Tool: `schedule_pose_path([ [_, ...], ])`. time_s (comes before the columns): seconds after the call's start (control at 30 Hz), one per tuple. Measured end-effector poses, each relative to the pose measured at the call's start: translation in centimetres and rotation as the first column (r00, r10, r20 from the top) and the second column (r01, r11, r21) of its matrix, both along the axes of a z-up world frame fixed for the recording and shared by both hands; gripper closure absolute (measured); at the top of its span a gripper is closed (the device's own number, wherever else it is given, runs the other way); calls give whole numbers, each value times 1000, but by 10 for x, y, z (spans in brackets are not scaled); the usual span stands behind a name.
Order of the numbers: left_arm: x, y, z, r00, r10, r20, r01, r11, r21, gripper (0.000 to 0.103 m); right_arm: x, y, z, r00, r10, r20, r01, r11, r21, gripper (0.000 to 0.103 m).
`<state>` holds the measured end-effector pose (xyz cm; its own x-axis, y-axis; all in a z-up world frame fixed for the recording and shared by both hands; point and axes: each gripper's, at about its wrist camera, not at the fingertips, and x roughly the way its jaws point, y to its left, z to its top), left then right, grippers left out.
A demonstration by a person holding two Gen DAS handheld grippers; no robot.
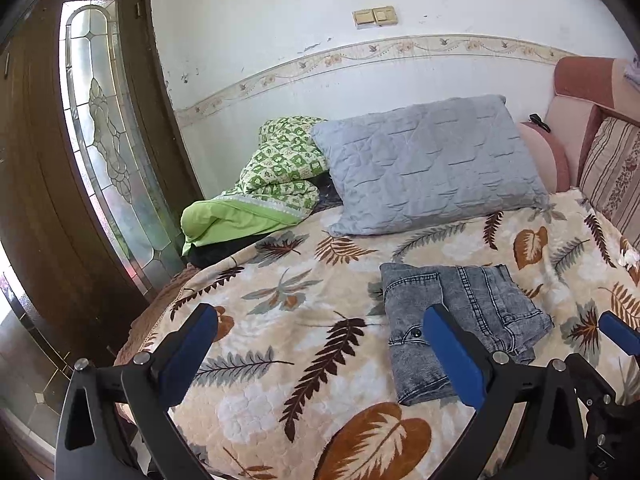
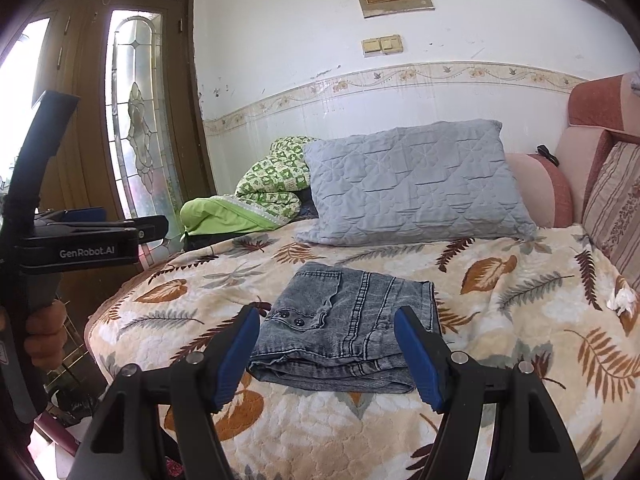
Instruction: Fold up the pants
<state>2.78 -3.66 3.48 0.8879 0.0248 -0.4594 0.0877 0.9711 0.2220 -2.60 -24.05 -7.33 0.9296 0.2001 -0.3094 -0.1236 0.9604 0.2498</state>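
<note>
A white wall (image 2: 304,32) is crossed by a floral border strip (image 2: 400,76). Daylight is admitted through a wooden door (image 2: 80,128) with leaded glass (image 2: 140,120). A leaf-patterned blanket (image 2: 520,320) is spread over the bed.

Home bedroom: leaf-print bedspread (image 2: 520,320), grey pillow (image 2: 412,184), stained-glass wooden door (image 2: 140,120).

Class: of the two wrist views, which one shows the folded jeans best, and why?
The right wrist view: the folded jeans lie centred between the open fingers, with snaps, seams and stacked layers visible. In the left wrist view the jeans sit off to the right, partly covered by a blue finger.
</note>
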Motion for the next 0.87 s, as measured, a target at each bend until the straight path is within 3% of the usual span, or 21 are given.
schedule_pose_path([
  [0.87,-5,5,-1,998,-66,-4,65,994,-89,1,5,8,-5,1000,8,-30,-9,1000,-15,31],
])
